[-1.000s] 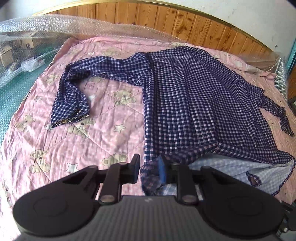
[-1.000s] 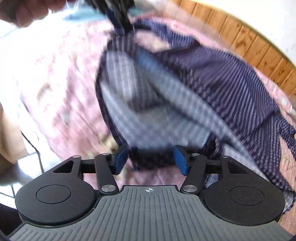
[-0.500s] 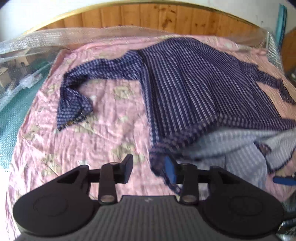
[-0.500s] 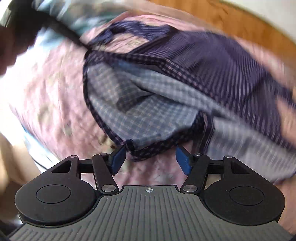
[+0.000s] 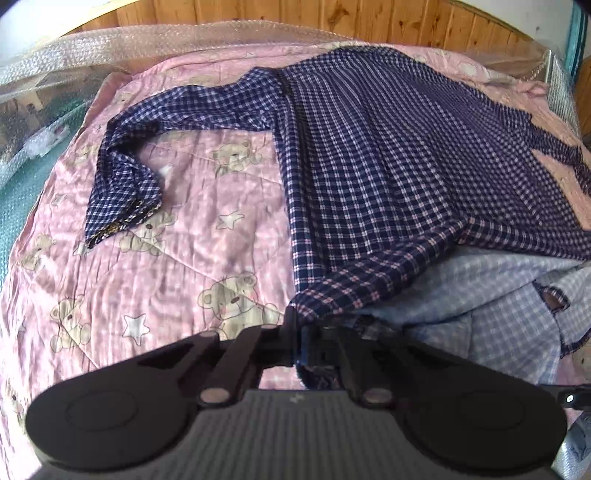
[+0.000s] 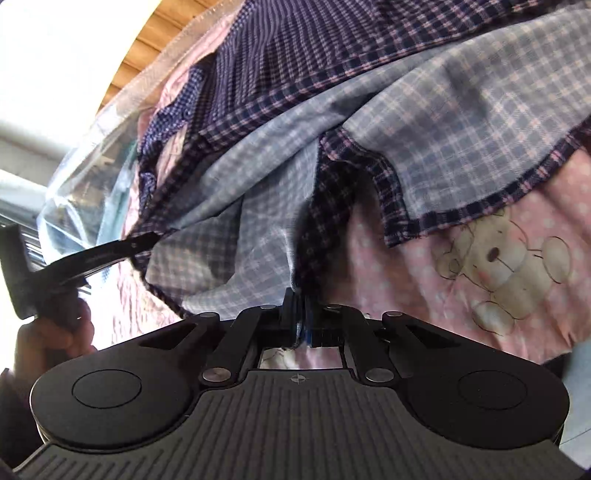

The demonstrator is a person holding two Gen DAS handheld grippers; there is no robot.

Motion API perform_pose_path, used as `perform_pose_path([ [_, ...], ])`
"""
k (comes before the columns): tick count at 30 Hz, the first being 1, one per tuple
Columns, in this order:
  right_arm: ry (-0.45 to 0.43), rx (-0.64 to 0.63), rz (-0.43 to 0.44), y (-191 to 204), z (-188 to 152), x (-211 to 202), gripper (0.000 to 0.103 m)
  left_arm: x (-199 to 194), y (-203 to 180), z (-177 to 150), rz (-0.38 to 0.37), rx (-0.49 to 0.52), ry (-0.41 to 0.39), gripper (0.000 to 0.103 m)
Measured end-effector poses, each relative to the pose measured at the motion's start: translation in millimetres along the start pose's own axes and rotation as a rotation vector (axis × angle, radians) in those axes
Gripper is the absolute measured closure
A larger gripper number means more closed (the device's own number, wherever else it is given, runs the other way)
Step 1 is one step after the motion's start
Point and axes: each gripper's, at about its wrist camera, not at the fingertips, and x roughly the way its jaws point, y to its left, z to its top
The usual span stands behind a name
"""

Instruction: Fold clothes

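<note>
While the pink bear-print quilt (image 5: 177, 258) covers the bed from 6 to 12 o'clock in the left wrist view, we find the navy checked shirt (image 5: 369, 155) spread flat on it, its body filling the 1 to 3 o'clock sector. We see one sleeve (image 5: 147, 147) reach toward 10 o'clock and bend back down toward 9 o'clock. We note the shirt's paler inner face (image 5: 498, 295) exposed at 4 o'clock, where the hem is lifted. Bubble wrap (image 5: 110, 48) lines the far edge at 11 o'clock, below wooden panelling (image 5: 332, 14).

We record the left gripper (image 5: 300, 334) at 6 o'clock, its jaws pressed together on the hem corner of the shirt. In the right wrist view, we record the right gripper (image 6: 299, 317) likewise pinching a dark hem fold of the shirt, with the lighter inner cloth hanging above it at 12 o'clock. A hand (image 6: 48, 339) appears at 9 o'clock, holding the other tool.
</note>
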Motion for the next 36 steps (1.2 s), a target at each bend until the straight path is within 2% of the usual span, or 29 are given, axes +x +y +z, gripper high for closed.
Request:
perform_pose_path([
  [3,-0.016,-0.042,0.003,3,-5,-23,0.102,-24,3,-1,-0.019,-0.017,-0.030,0.101],
  [5,-0.025,-0.136,-0.039,10,-8,-44,0.102,-43,2,-1,-0.029,-0.016,-0.049,0.101],
  [9,-0.010,-0.374,-0.194,24,-12,-62,0.103,-61,-3,-9,-0.047,-0.014,-0.048,0.101],
  [11,0.006,-0.373,-0.186,21,-8,-59,0.098,-67,-8,-14,-0.038,-0.013,-0.048,0.101],
  [12,0.015,-0.373,-0.183,20,-6,-58,0.088,-70,-10,-17,-0.036,-0.014,-0.047,0.101],
  [13,0.023,-0.372,-0.179,18,-4,-57,0.083,-74,-10,-20,-0.039,-0.021,-0.046,0.101],
  [16,0.048,-0.371,-0.168,14,3,-53,0.075,-79,-8,-31,-0.011,-0.033,-0.044,0.101],
  [19,0.073,-0.361,-0.157,8,9,-48,0.075,-66,-2,-41,-0.020,-0.073,0.011,0.101],
  [22,0.080,-0.327,-0.153,0,11,-35,0.072,-52,-2,-53,0.008,-0.074,0.041,0.101],
  [26,0.033,-0.355,-0.129,2,5,-45,0.069,-59,1,-49,0.014,-0.121,-0.015,0.101],
  [28,0.053,-0.411,-0.050,5,-4,-53,0.069,-66,2,-41,0.000,-0.125,-0.041,0.101],
  [29,0.079,-0.457,-0.042,9,-9,-52,0.071,-67,1,-37,-0.001,-0.114,-0.045,0.101],
  [30,0.106,-0.502,-0.049,12,-13,-51,0.071,-69,0,-34,-0.002,-0.103,-0.049,0.101],
  [32,0.129,-0.548,-0.128,12,-18,-46,0.070,-68,-3,-31,0.004,-0.079,-0.049,0.101],
  [33,0.122,-0.541,-0.149,10,-18,-47,0.070,-67,-4,-32,0.009,-0.071,-0.045,0.101],
  [34,0.093,-0.478,-0.125,4,-14,-52,0.070,-66,-4,-33,0.013,-0.064,-0.041,0.101],
  [36,0.030,-0.296,-0.061,-15,-4,-63,0.069,-62,-5,-37,0.019,-0.057,-0.030,0.101],
])
